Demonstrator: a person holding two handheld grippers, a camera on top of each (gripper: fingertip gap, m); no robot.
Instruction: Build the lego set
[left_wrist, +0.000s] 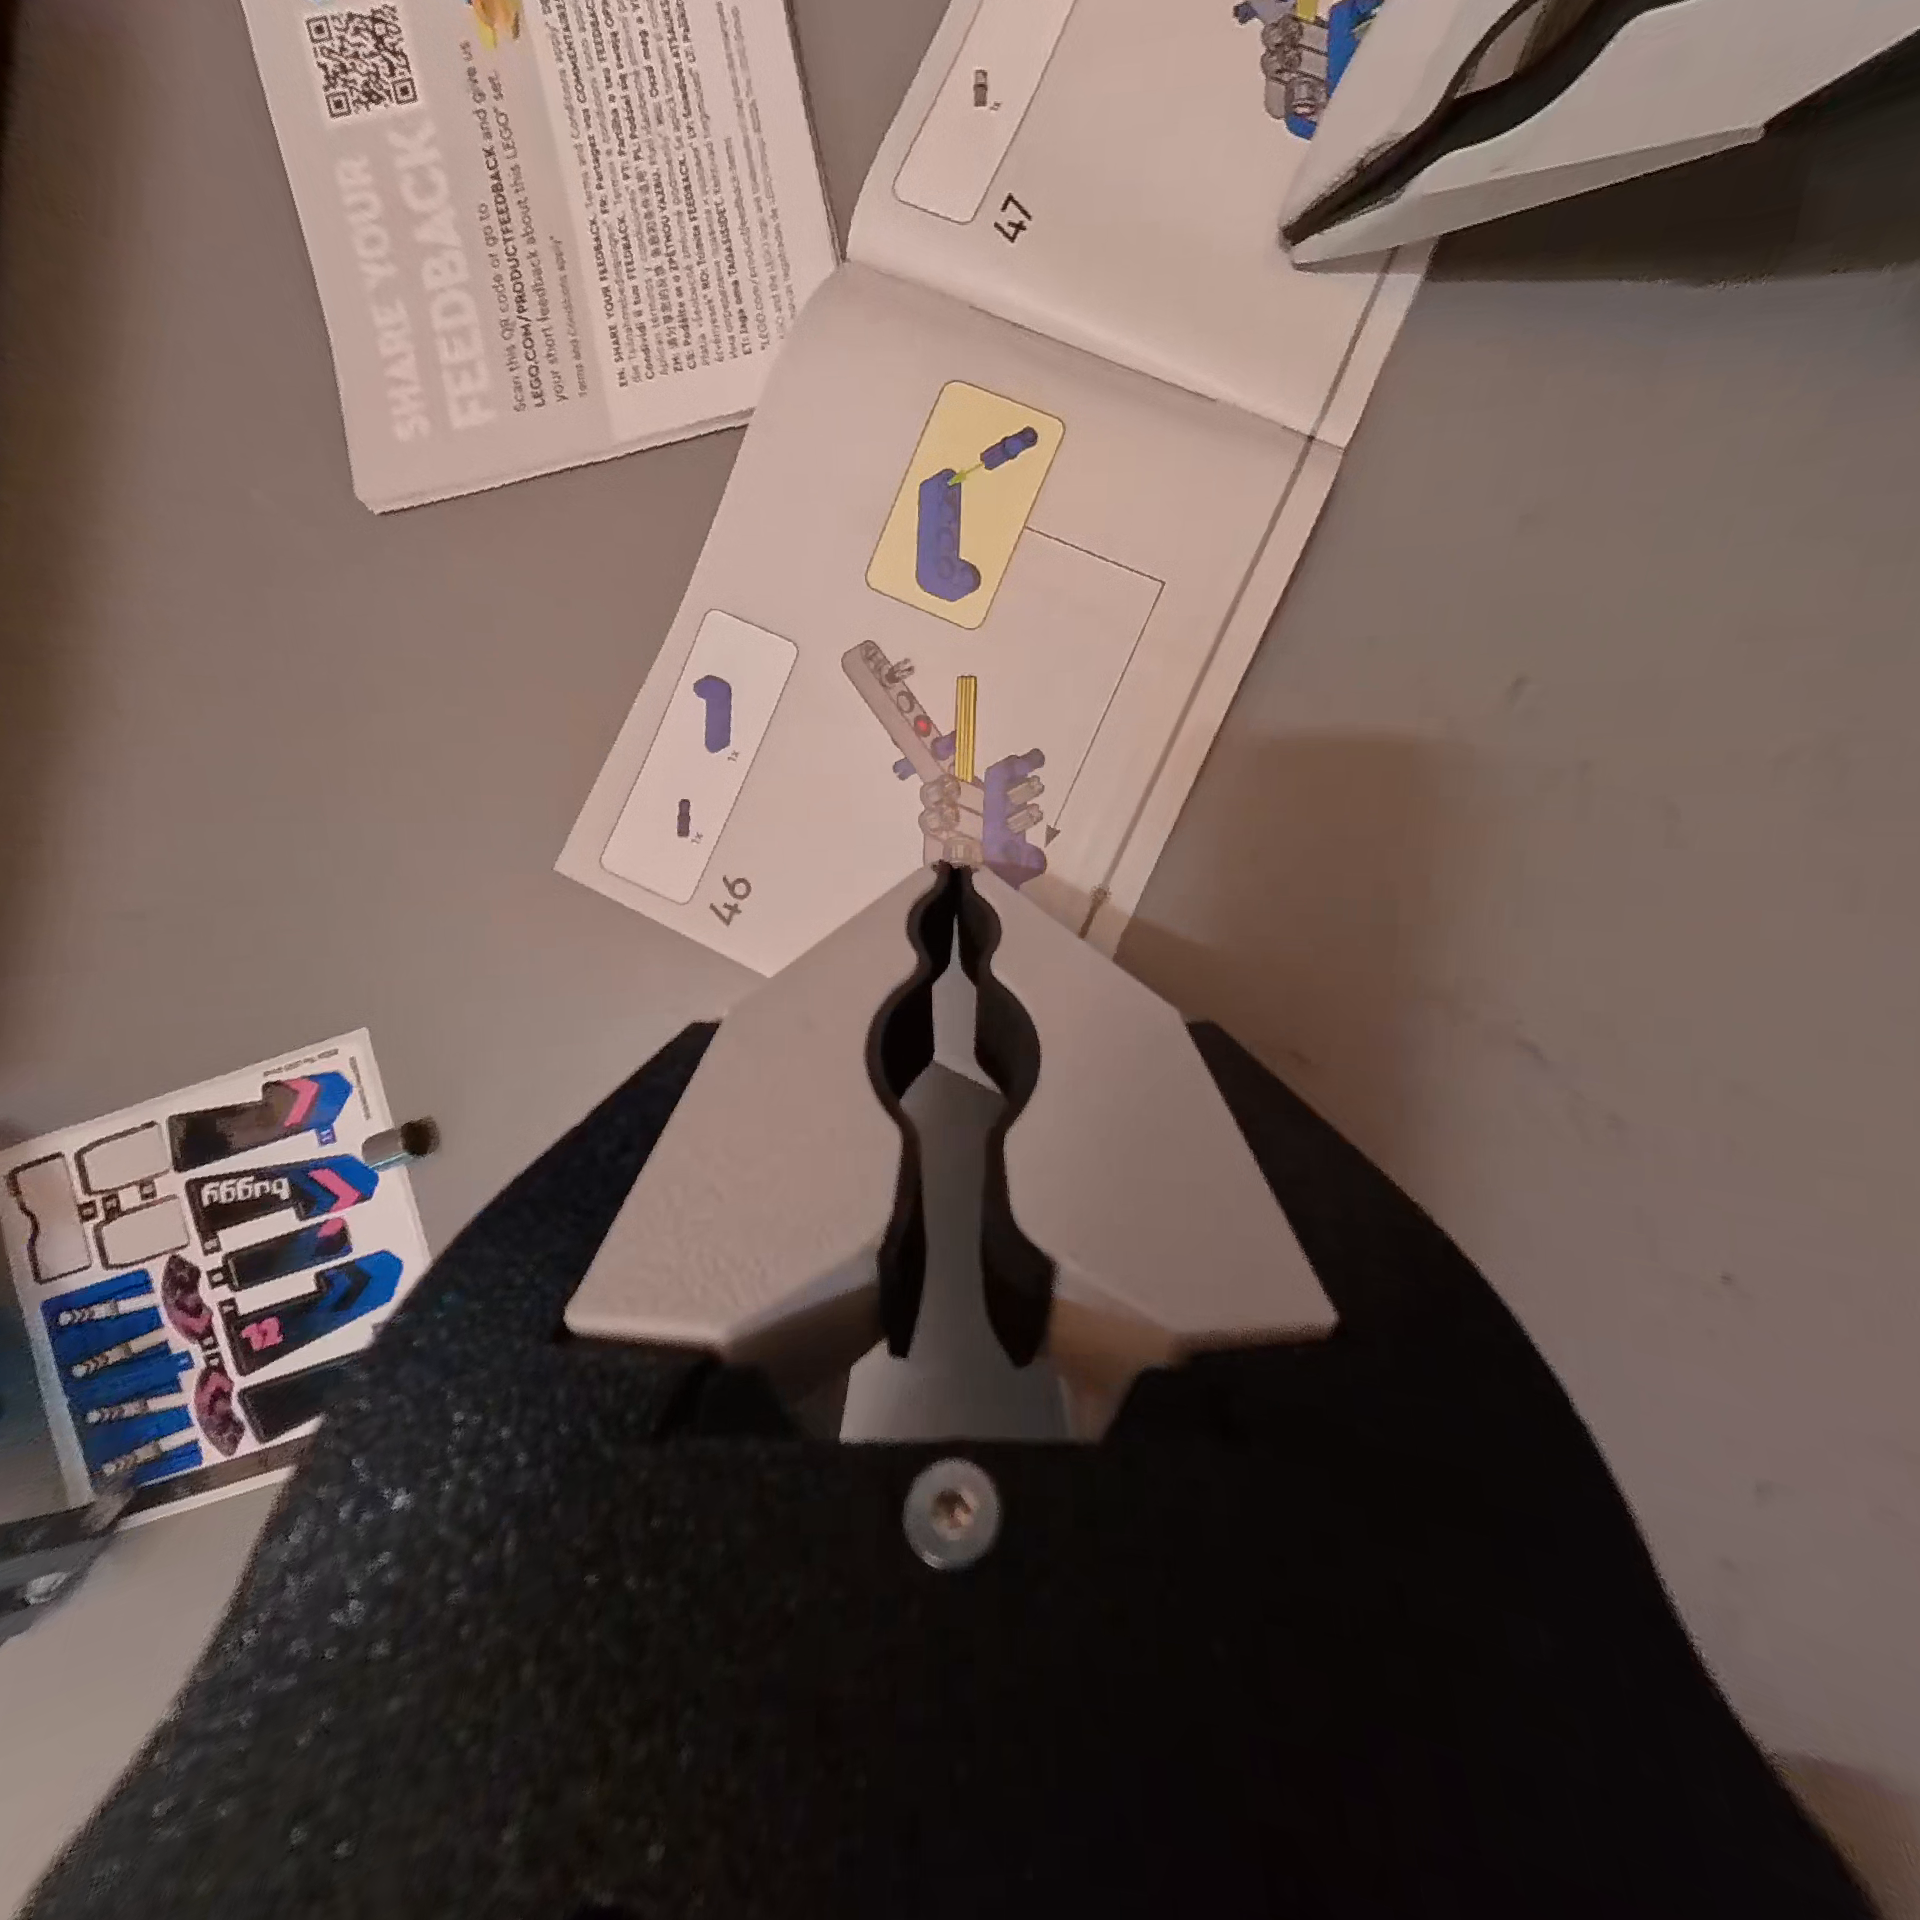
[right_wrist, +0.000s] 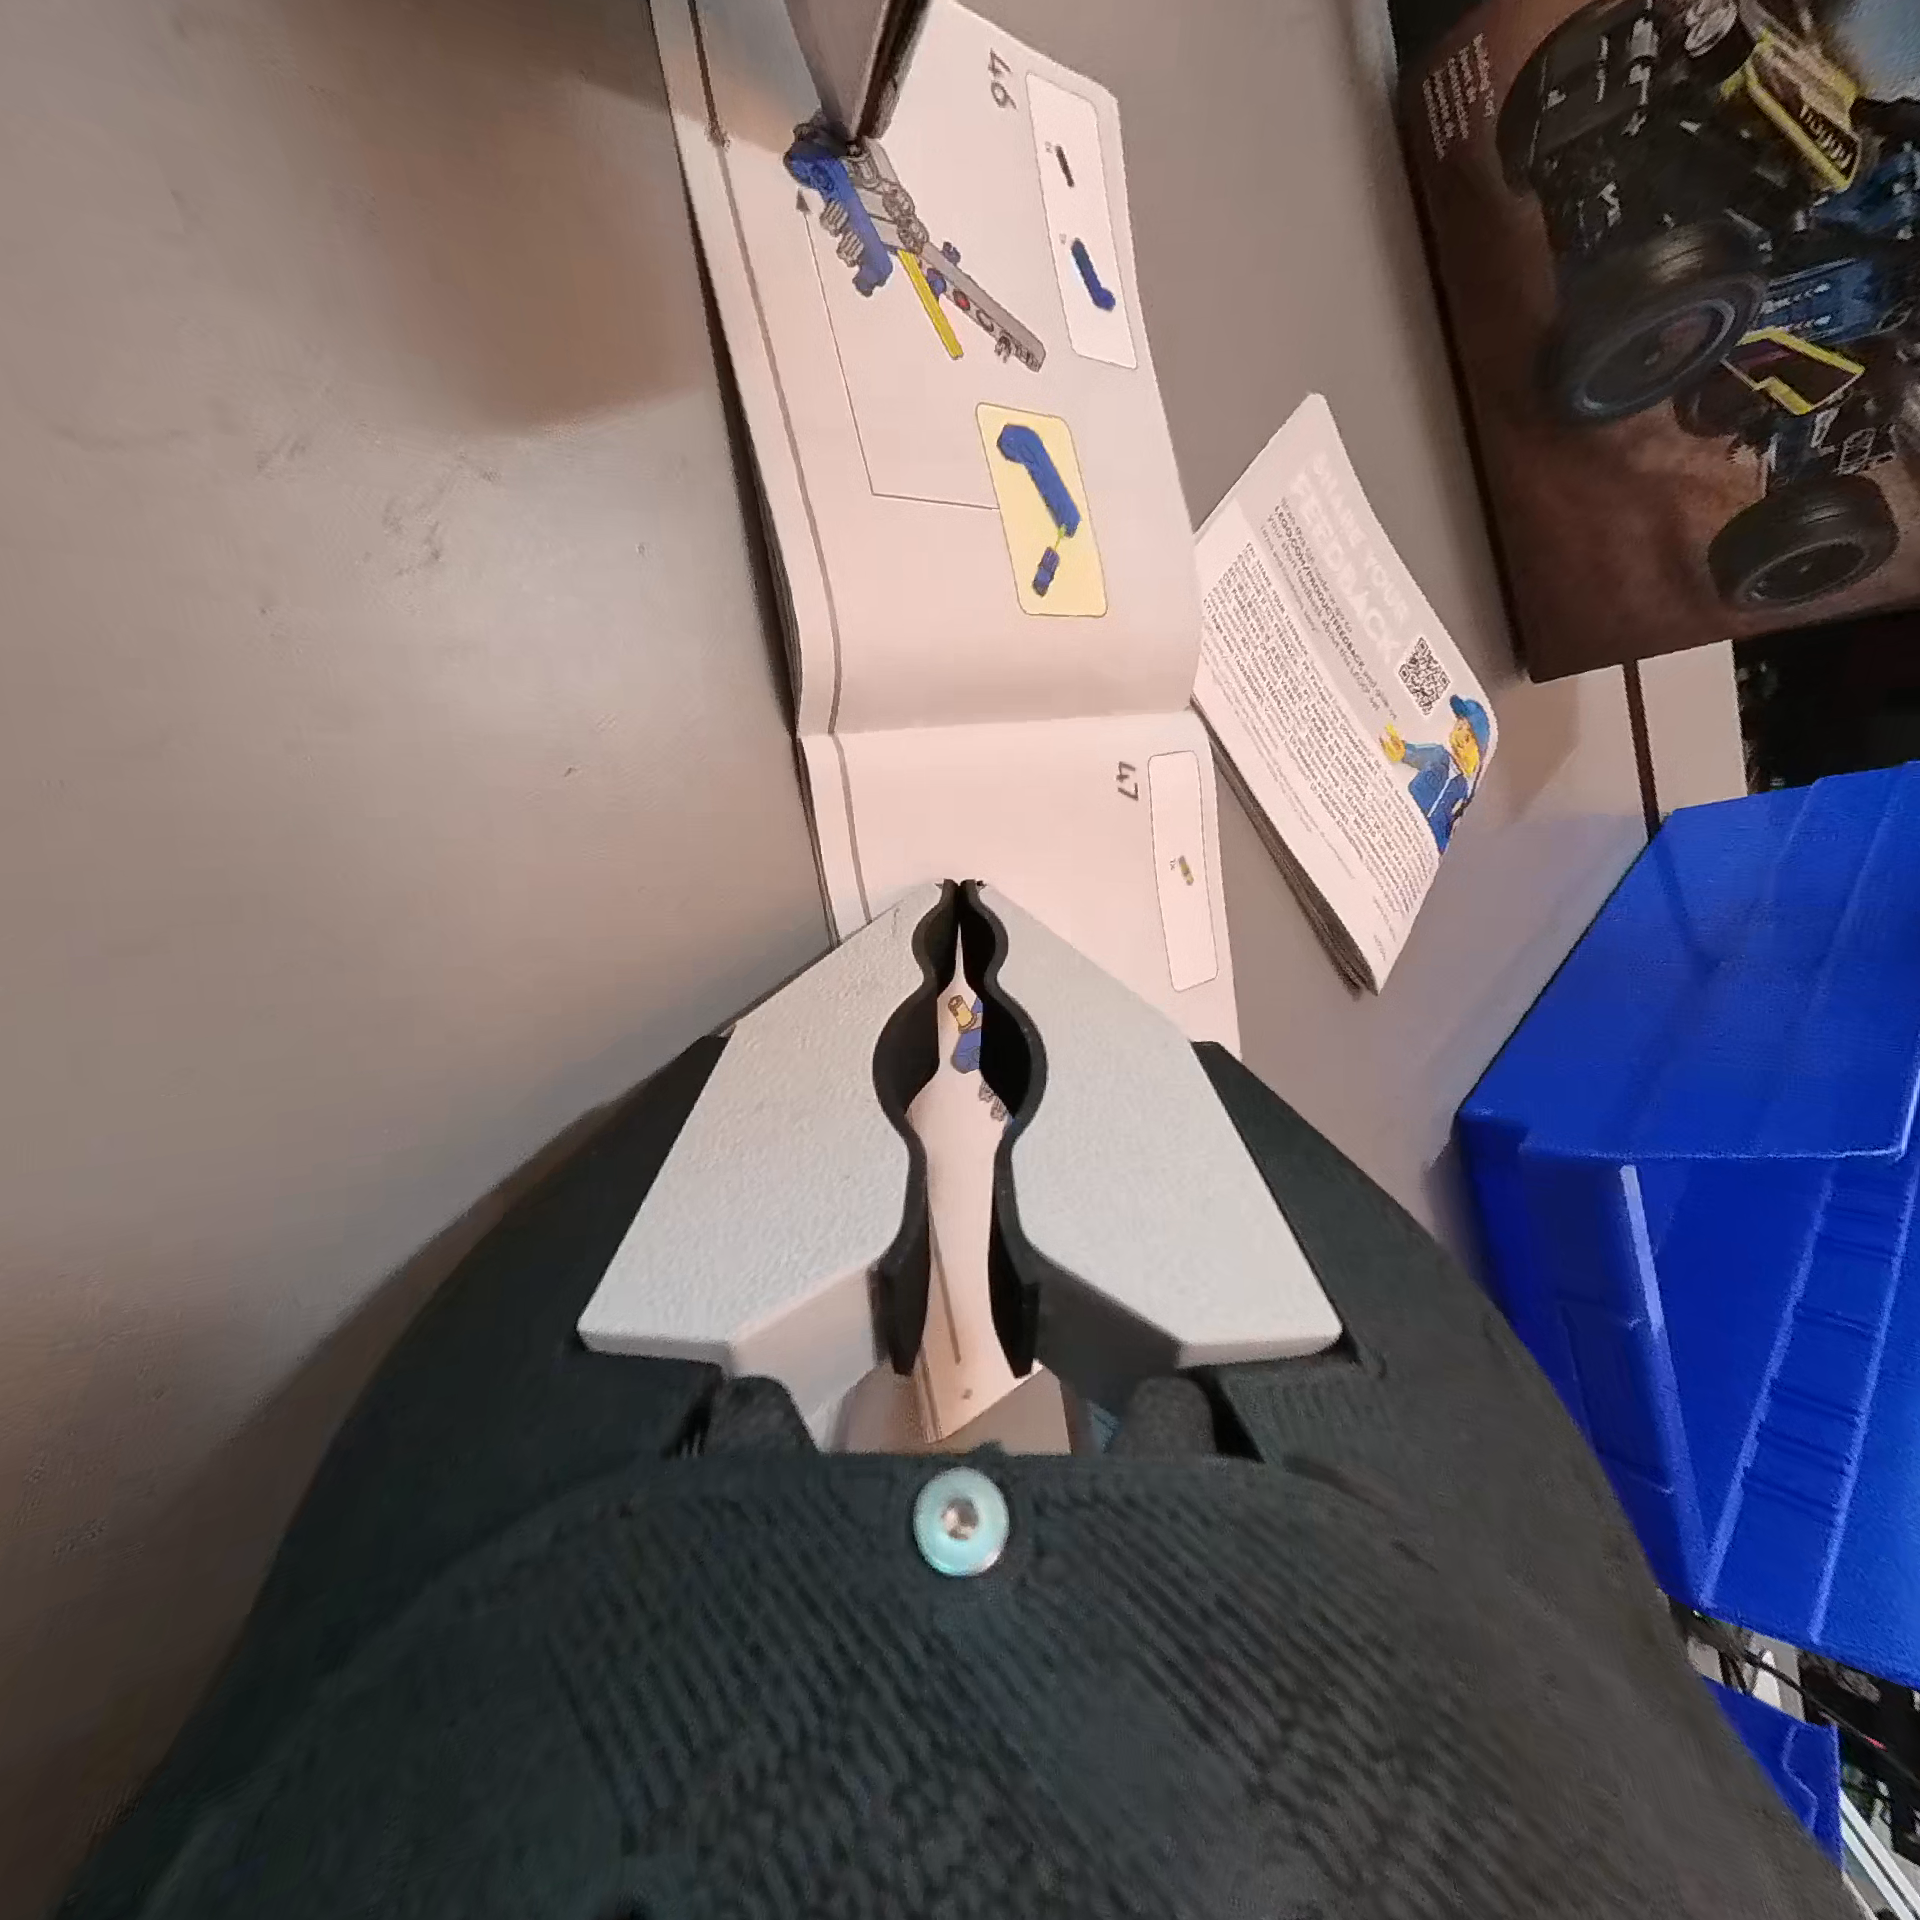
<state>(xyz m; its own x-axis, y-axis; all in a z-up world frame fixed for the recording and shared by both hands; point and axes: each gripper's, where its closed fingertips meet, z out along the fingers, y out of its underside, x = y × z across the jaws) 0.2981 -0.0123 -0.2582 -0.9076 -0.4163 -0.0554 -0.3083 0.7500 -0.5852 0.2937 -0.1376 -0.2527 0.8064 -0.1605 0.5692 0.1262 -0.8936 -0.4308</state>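
Note:
An open instruction booklet (left_wrist: 1101, 343) lies flat on the grey table and also shows in the right wrist view (right_wrist: 935, 644). My left gripper (left_wrist: 951, 875) is shut with nothing between its fingers, its tips at the lower edge of the booklet's near page, over a drawn assembly. It shows from afar in the right wrist view (right_wrist: 857, 125). My right gripper (right_wrist: 961, 885) is shut and empty, its tips over the other page's edge. It shows from afar in the left wrist view (left_wrist: 1299, 234). No loose bricks lie between the grippers.
A sticker sheet (left_wrist: 208, 1268) lies at the left, with a small grey-and-black pin (left_wrist: 400, 1143) beside it. A second booklet (left_wrist: 540, 239) lies next to the open one, also in the right wrist view (right_wrist: 1340, 696). A blue bin (right_wrist: 1714, 1195) and the set's box (right_wrist: 1683, 312) stand to the right. Tip to tip, the grippers are about 12 centimeters apart.

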